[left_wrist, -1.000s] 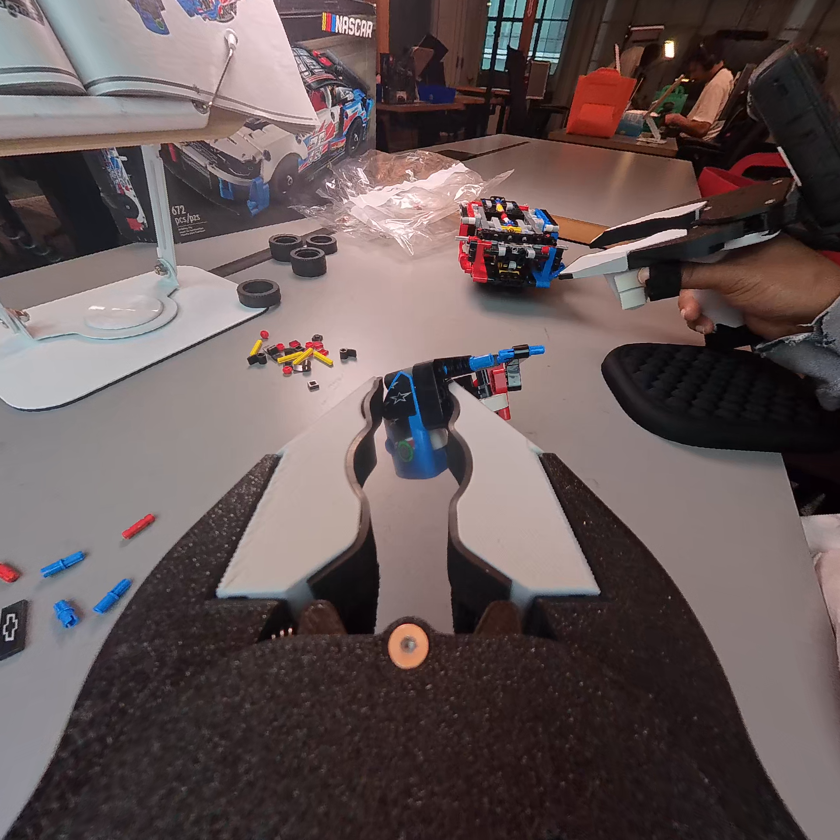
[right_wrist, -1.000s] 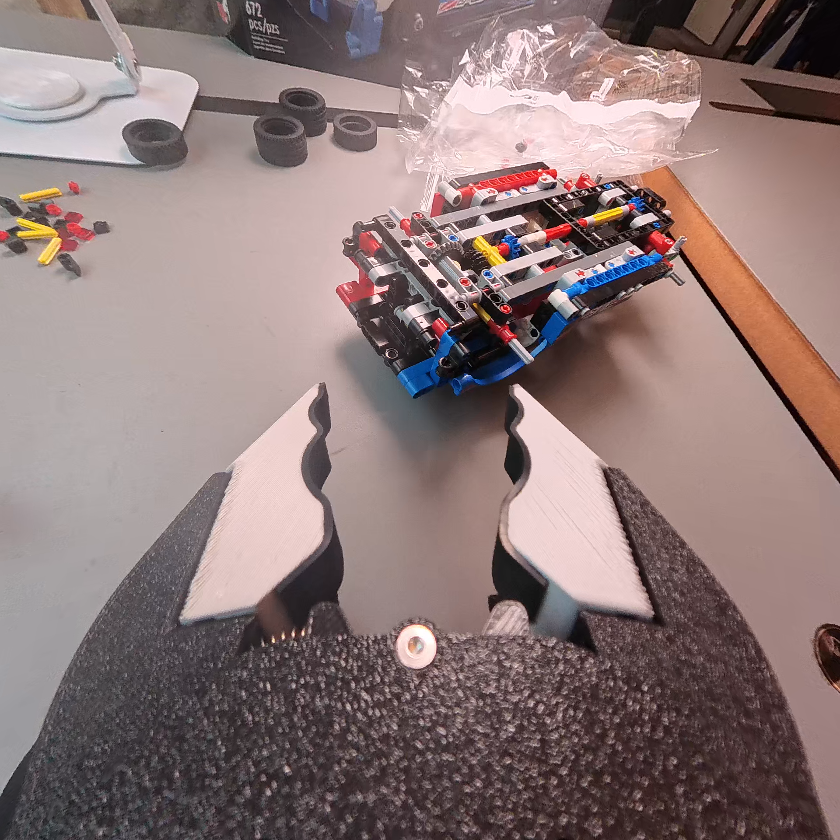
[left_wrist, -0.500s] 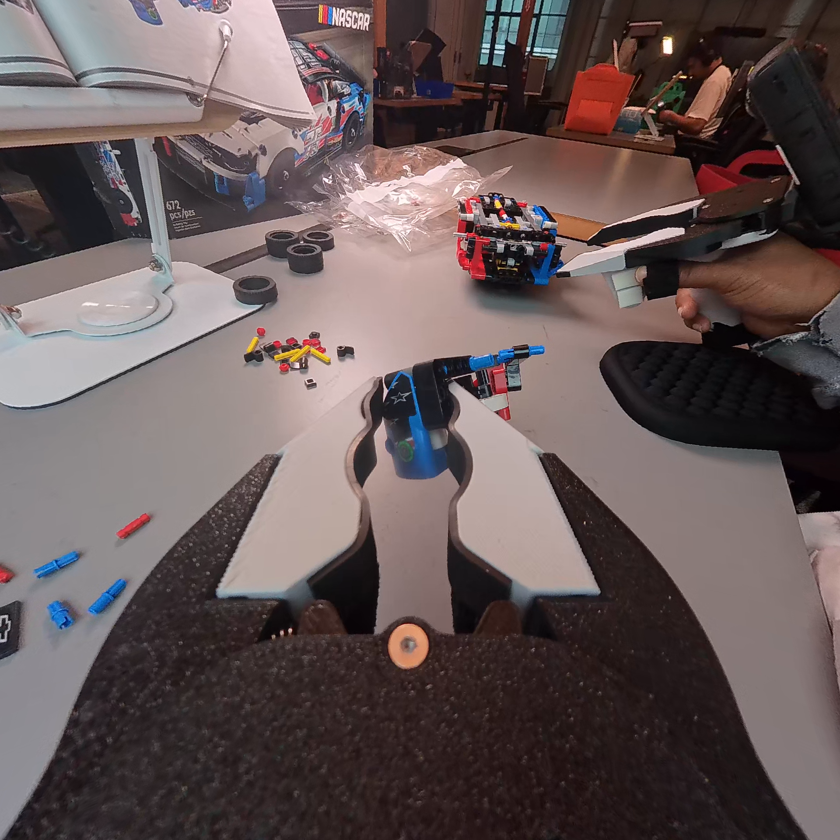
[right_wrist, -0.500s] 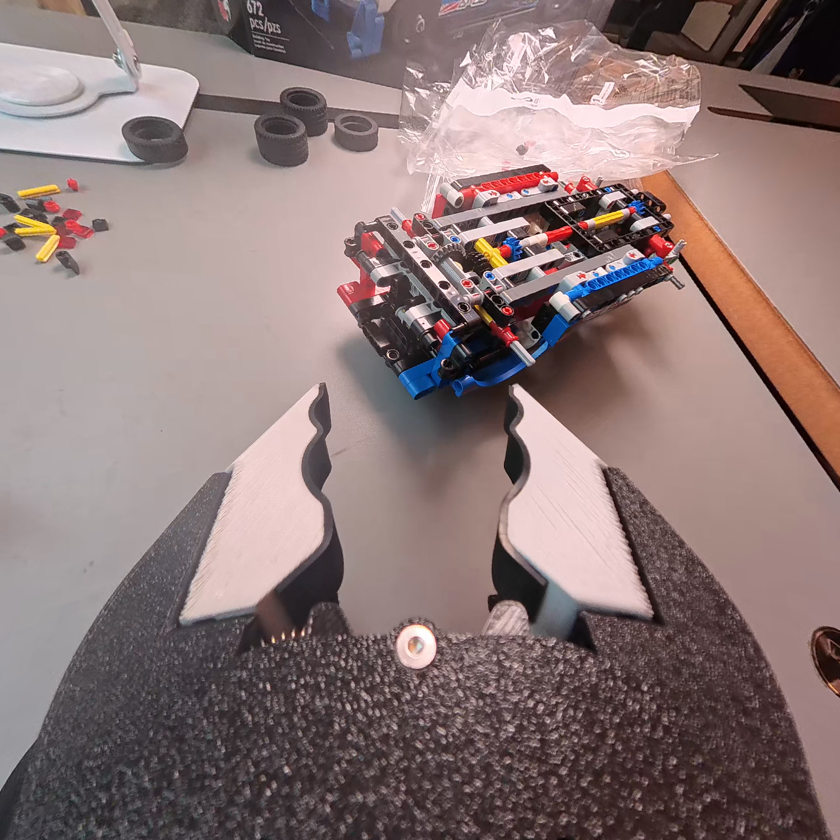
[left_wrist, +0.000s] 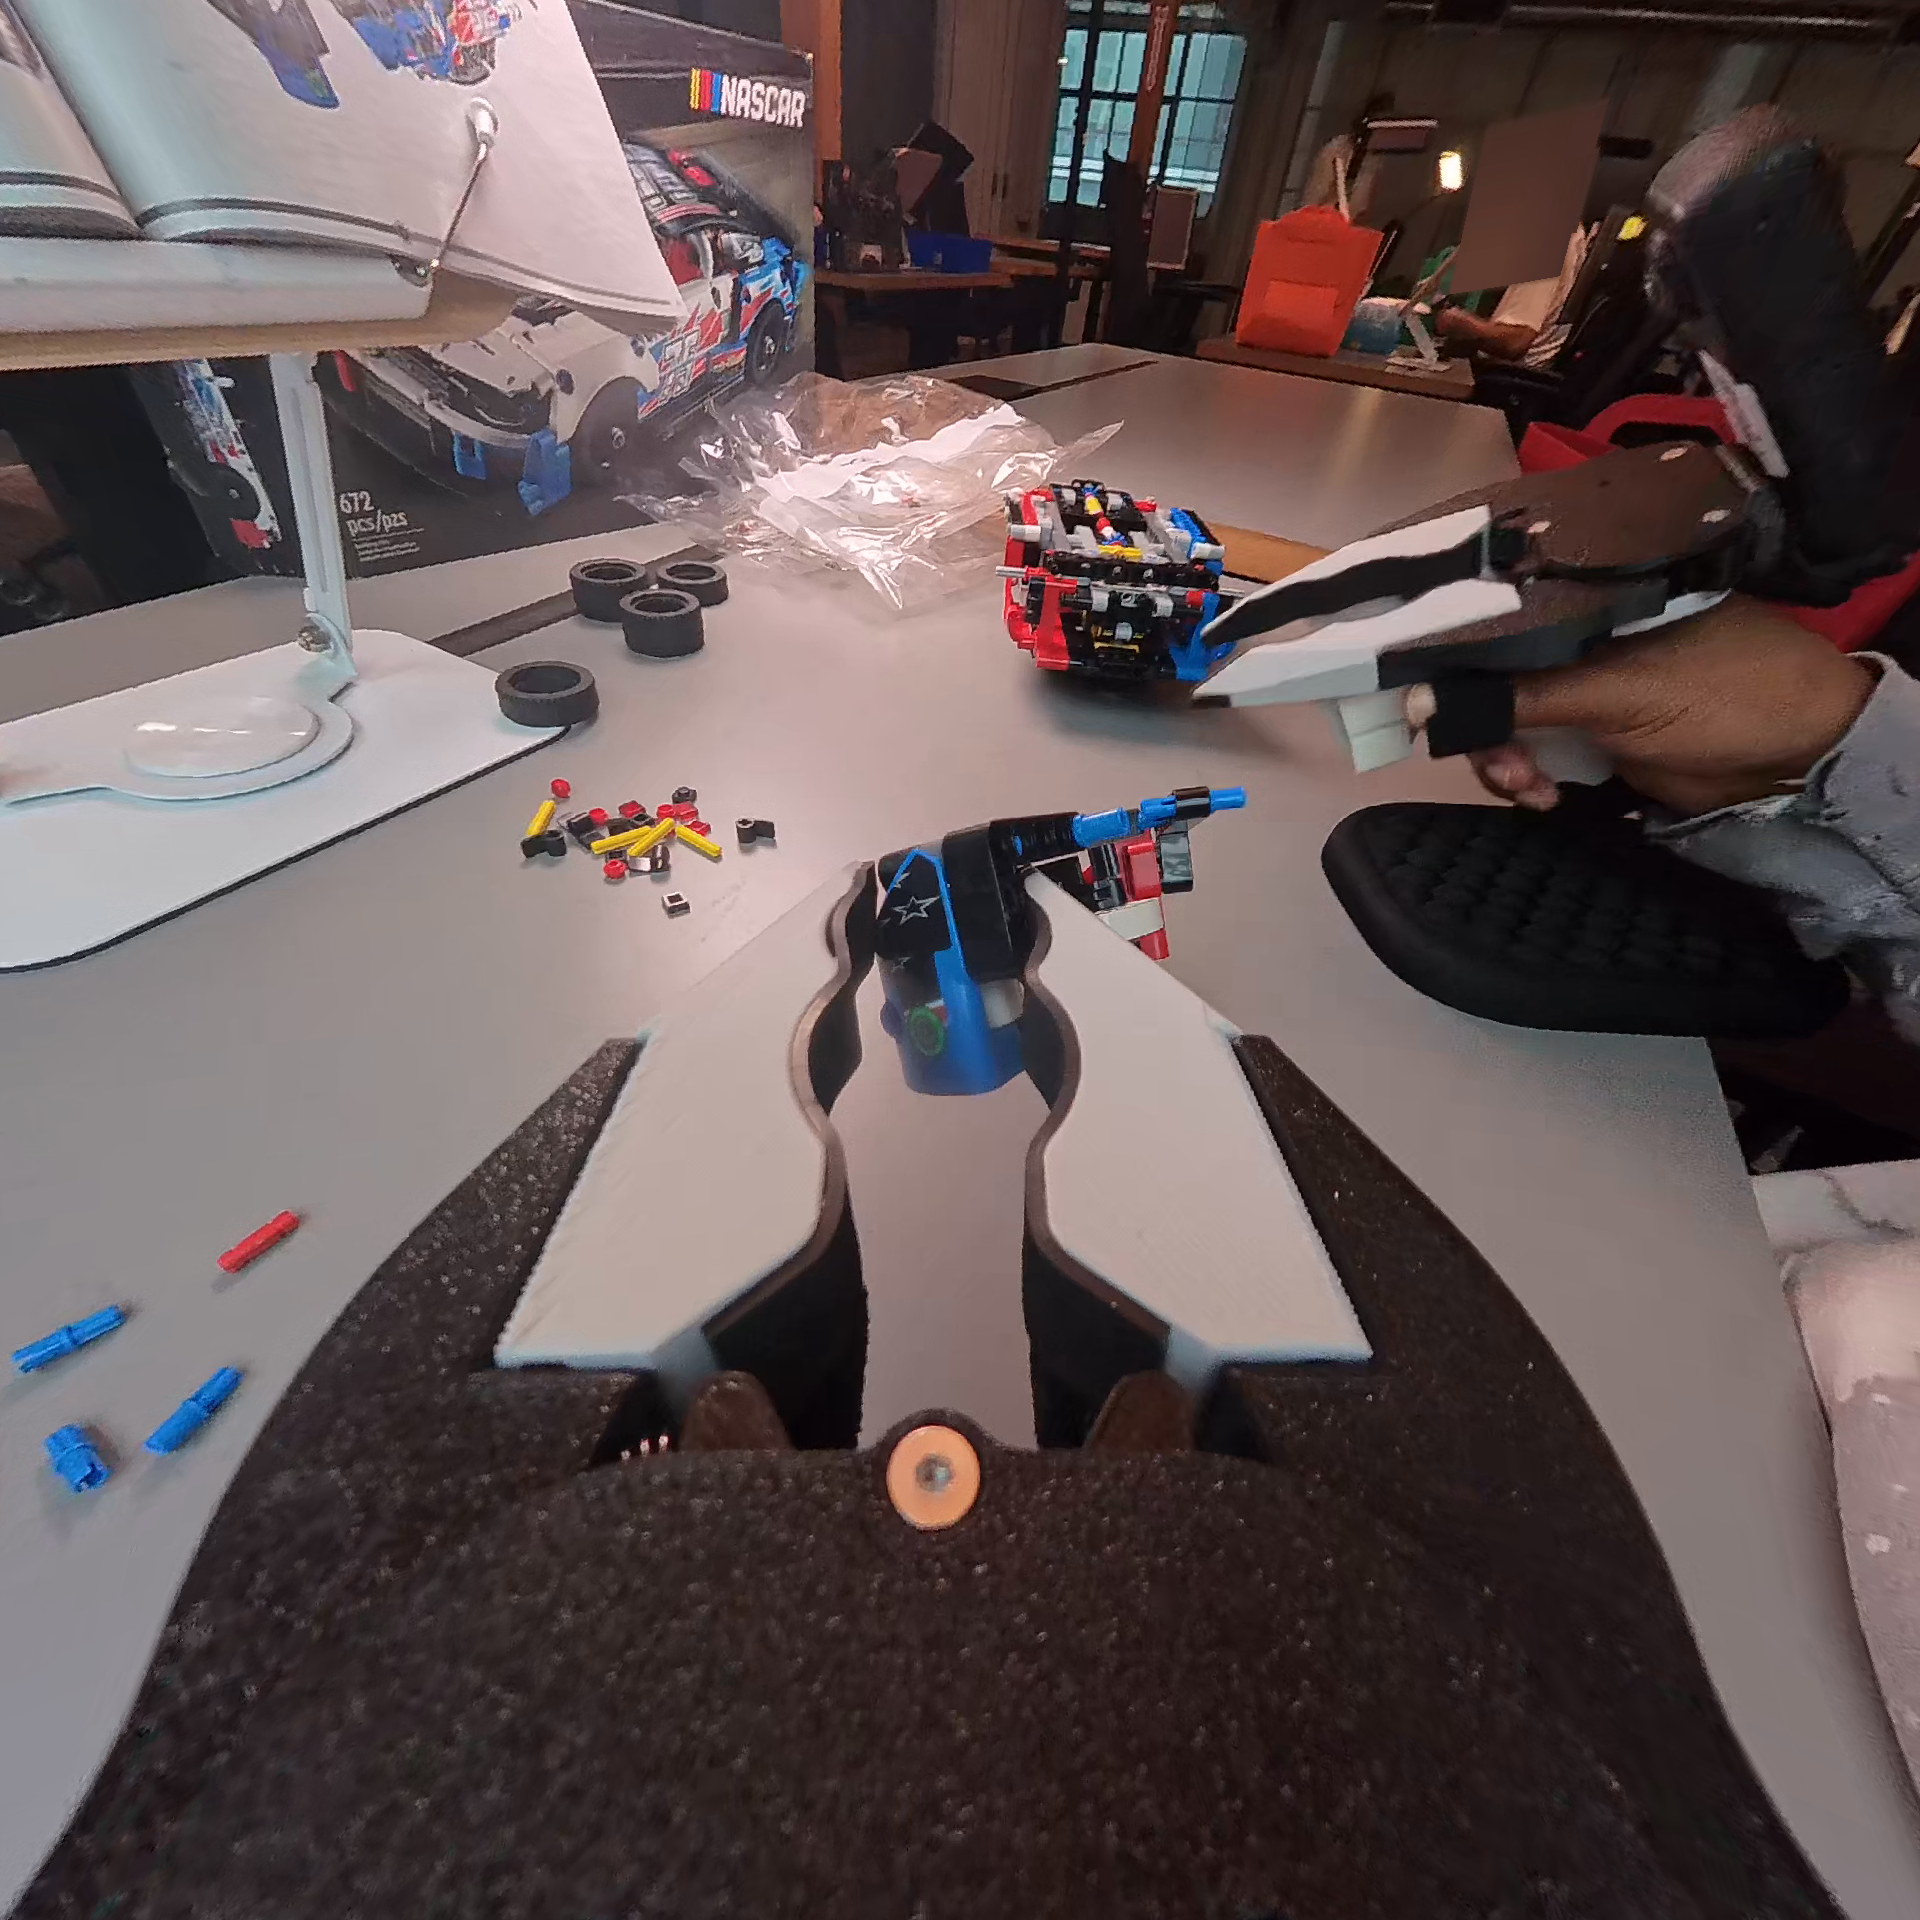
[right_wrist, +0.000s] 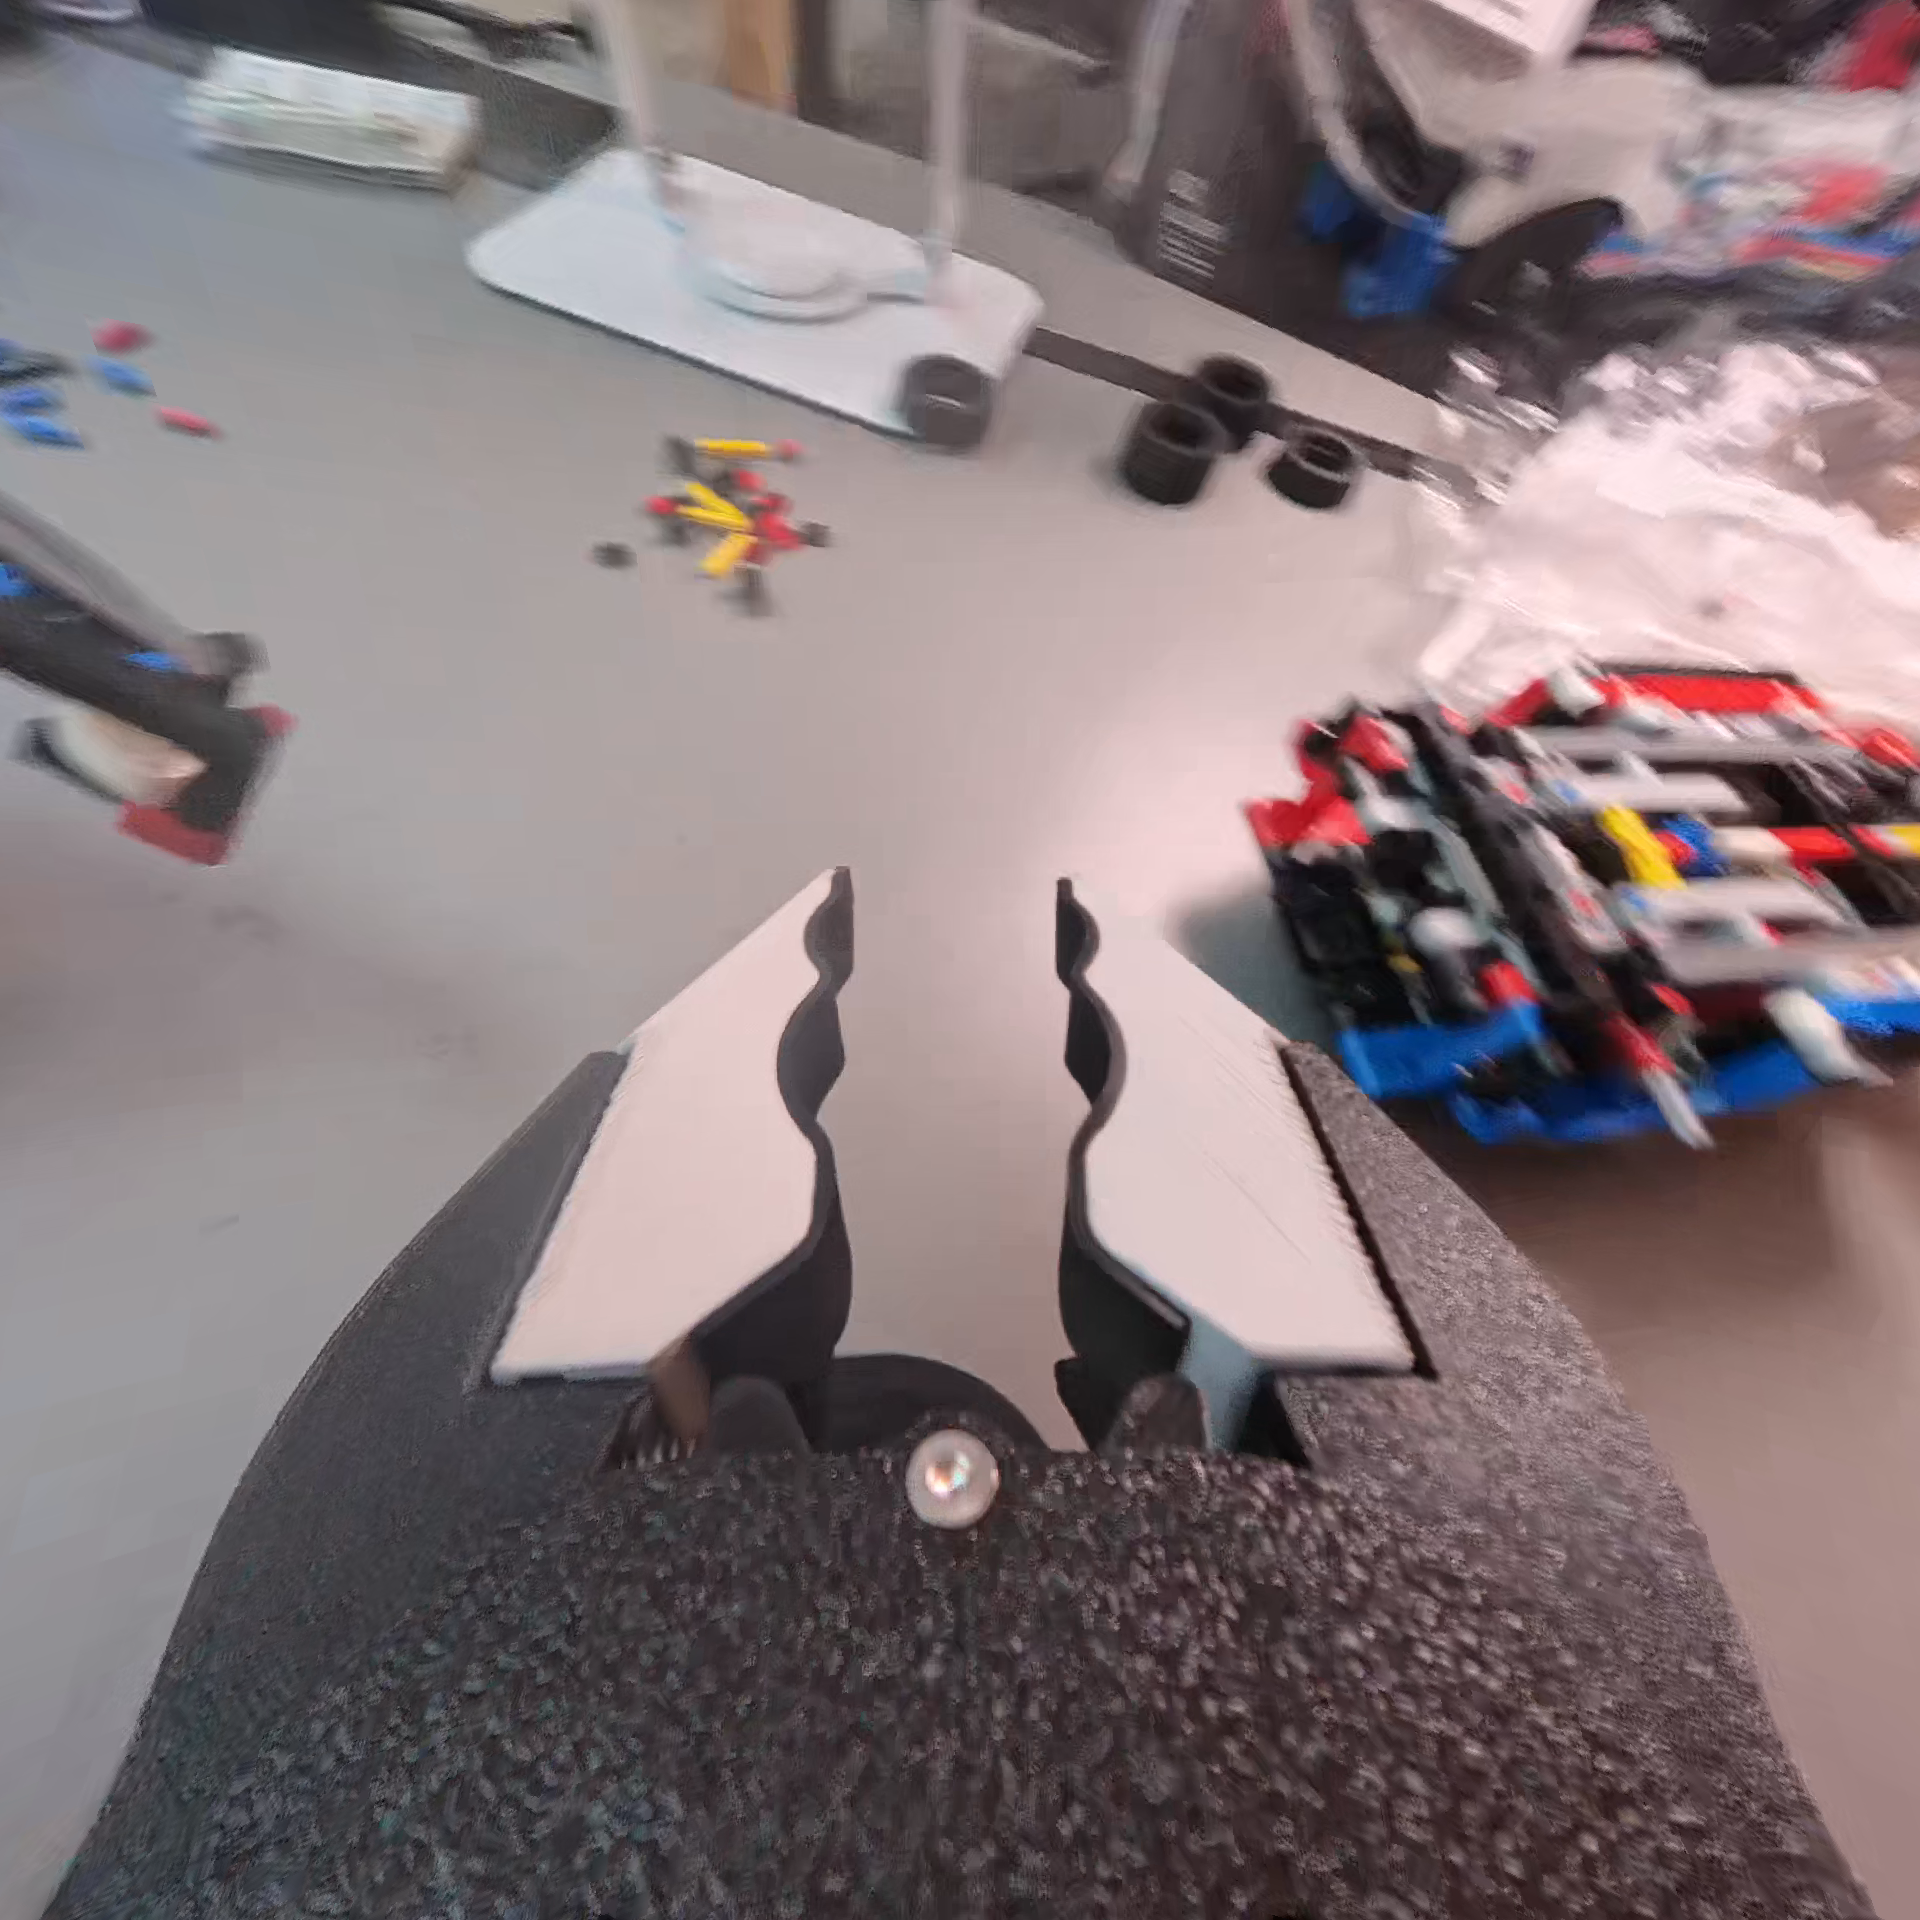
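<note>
Two grippers | left gripper (left_wrist: 945, 914) clamped on blue-black brick subassembly (left_wrist: 961, 971), held over table (left_wrist: 364, 1039) mid-front, unchanged | right gripper (right_wrist: 954, 904) jaws apart, empty, swung left off brick chassis (right_wrist: 1621, 894), view now blurred | printed box (left_wrist: 582, 343) at far edge, text not transcribed | loose small parts (left_wrist: 634, 831) near stand base (left_wrist: 208, 769)

shared workshop — grey worktables (left_wrist: 1247, 436), brick-kit box (left_wrist: 665, 312), distant desks
</note>
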